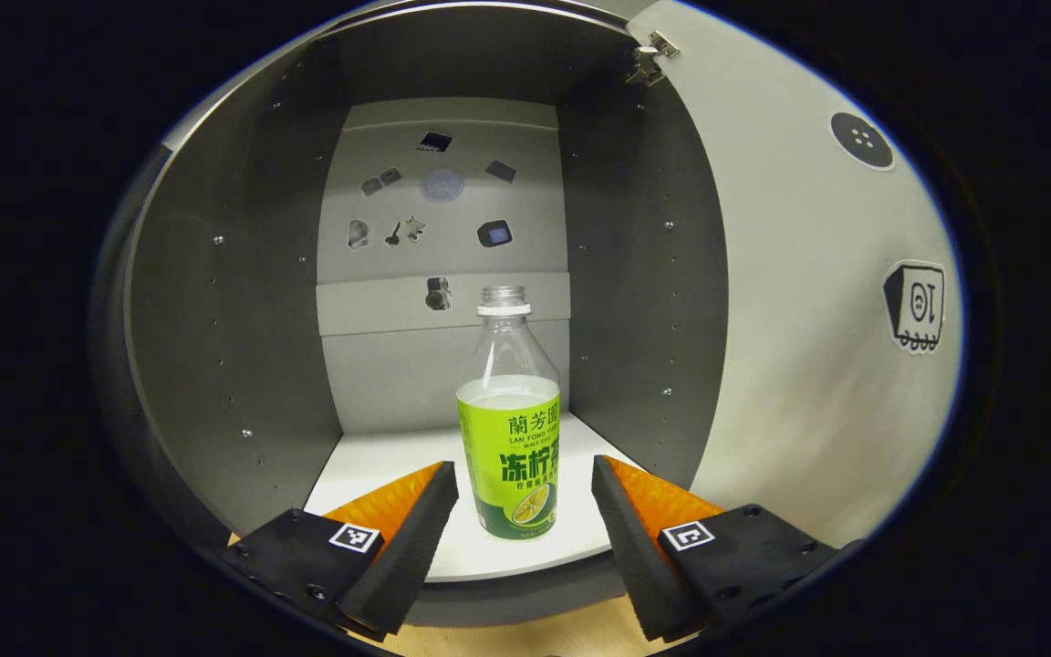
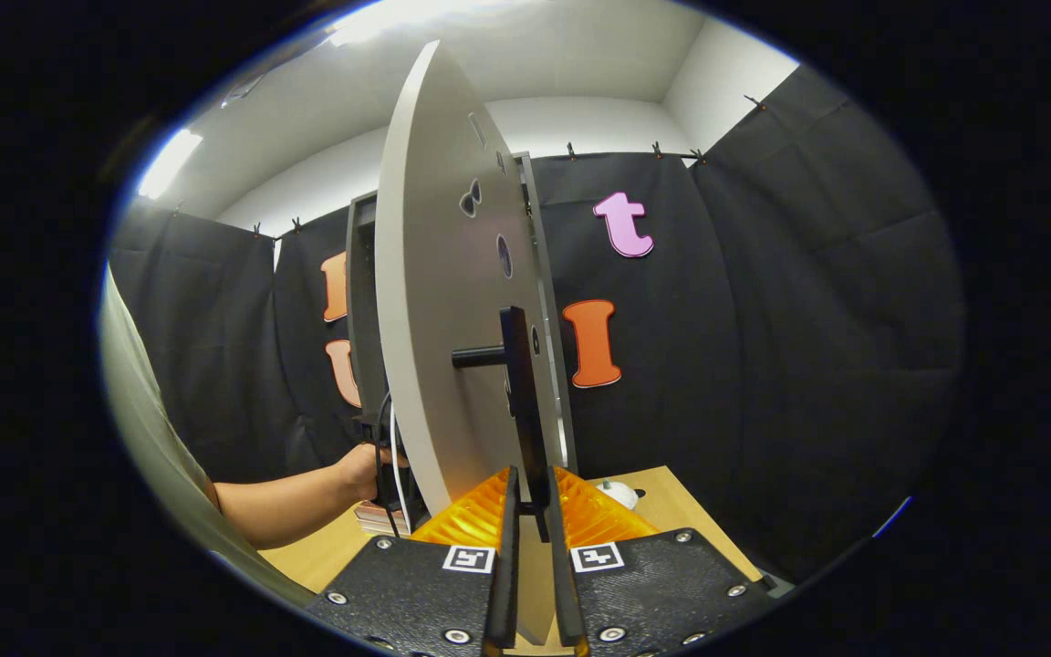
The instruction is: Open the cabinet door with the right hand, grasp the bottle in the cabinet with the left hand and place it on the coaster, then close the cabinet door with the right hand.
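In the left gripper view a clear bottle (image 1: 507, 420) with a green label stands upright on the white floor (image 1: 379, 465) of the open grey cabinet. My left gripper (image 1: 524, 497) is open just in front of it, its orange-and-black fingers on either side of the bottle's lower part without touching. The white cabinet door (image 1: 808, 328) stands swung open on the right. In the right gripper view my right gripper (image 2: 530, 511) is shut on the door's black bar handle (image 2: 518, 401), with the door (image 2: 434, 319) seen edge-on.
The cabinet's grey side walls (image 1: 215, 347) close in on both sides of the bottle. Stickers dot the cabinet's back panel (image 1: 443, 210). The wooden tabletop (image 2: 671, 502) carries a small white object (image 2: 619, 494). A person's forearm (image 2: 297, 497) reaches toward the cabinet on the left.
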`<action>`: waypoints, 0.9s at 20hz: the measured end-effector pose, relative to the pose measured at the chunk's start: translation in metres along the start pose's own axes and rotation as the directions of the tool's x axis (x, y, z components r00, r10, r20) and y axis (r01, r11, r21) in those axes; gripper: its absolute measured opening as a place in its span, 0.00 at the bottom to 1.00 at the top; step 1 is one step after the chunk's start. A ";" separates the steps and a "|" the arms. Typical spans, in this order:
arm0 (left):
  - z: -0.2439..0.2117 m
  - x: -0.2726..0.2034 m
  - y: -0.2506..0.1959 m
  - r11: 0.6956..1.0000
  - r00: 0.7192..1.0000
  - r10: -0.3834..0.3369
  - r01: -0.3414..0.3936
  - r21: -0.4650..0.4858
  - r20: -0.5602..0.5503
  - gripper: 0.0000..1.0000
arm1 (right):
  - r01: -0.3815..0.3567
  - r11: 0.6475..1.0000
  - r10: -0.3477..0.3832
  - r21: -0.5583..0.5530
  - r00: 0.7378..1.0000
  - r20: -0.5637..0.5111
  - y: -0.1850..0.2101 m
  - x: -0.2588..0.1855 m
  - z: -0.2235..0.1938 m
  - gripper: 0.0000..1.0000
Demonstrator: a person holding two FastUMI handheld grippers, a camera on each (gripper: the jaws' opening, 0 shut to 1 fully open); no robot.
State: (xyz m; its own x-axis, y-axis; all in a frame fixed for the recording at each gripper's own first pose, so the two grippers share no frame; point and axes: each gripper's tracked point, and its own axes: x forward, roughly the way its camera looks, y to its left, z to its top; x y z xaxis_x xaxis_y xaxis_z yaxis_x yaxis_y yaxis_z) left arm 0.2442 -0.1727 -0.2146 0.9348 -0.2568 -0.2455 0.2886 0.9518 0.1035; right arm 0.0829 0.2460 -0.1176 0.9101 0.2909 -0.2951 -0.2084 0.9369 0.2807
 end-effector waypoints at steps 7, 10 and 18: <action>-0.006 0.034 -0.002 1.000 0.999 0.008 -0.008 -0.004 -0.038 0.93 | 0.058 0.998 -0.058 -0.018 0.998 0.018 -0.015 -0.004 0.003 0.15; -0.005 0.046 -0.002 1.000 0.999 0.001 0.000 0.004 -0.046 0.96 | 0.108 0.994 -0.108 -0.011 0.994 0.031 -0.028 -0.007 0.007 0.12; 0.008 0.034 -0.007 1.000 1.000 -0.022 0.022 0.013 -0.010 0.83 | 0.099 0.995 -0.099 0.011 0.994 0.041 -0.035 -0.011 0.006 0.11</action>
State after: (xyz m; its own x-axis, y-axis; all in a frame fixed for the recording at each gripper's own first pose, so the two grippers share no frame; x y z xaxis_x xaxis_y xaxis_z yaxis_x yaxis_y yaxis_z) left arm 0.2754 -0.1896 -0.2160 0.9259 -0.2761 -0.2576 0.3122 0.9435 0.1109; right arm 0.0821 0.2089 -0.1181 0.9401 0.1882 -0.2841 -0.1133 0.9589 0.2602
